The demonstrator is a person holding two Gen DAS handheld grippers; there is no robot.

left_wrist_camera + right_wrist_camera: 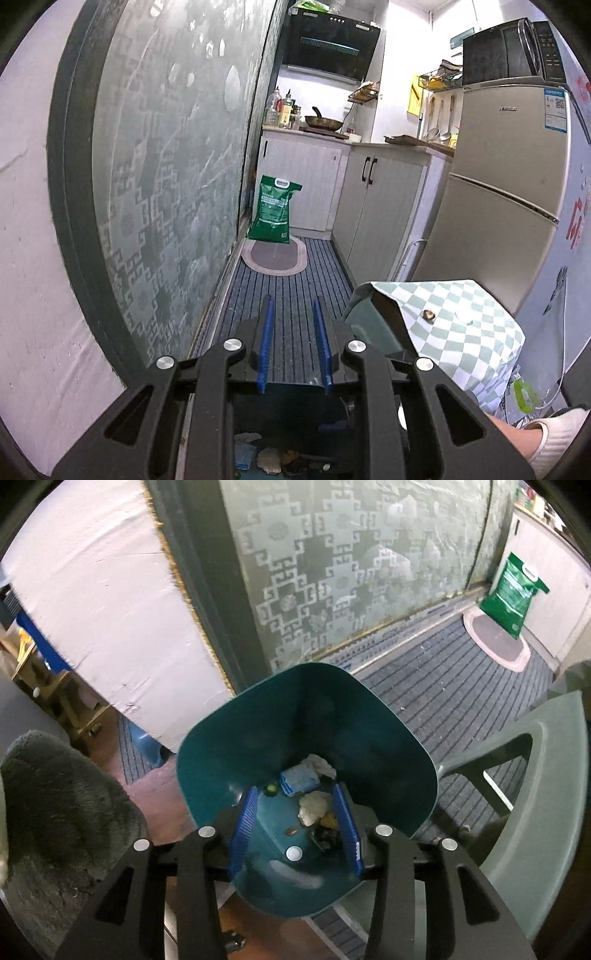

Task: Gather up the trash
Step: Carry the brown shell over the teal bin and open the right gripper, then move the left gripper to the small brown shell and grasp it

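Observation:
A teal bin (399, 746) stands on the floor below my right gripper (297, 795), which is open and empty, its blue fingers (245, 827) hovering over the bin's mouth. Inside lie trash pieces: a white crumpled tissue (313, 805), a blue packet (299, 781), a dark wrapper (327, 836) and a small green bit (271, 787). My left gripper (293, 314) is open and empty, pointing down the kitchen aisle. Below it the bin's dark inside (291, 417) shows with trash (271, 459) at the bottom.
A checked cloth (454, 332) covers a table at right, beside a fridge (502, 192). A green bag (273, 210) and oval mat (275, 256) lie down the aisle. A frosted glass door (166, 166) runs along the left. A green plastic chair (539, 782) stands right of the bin.

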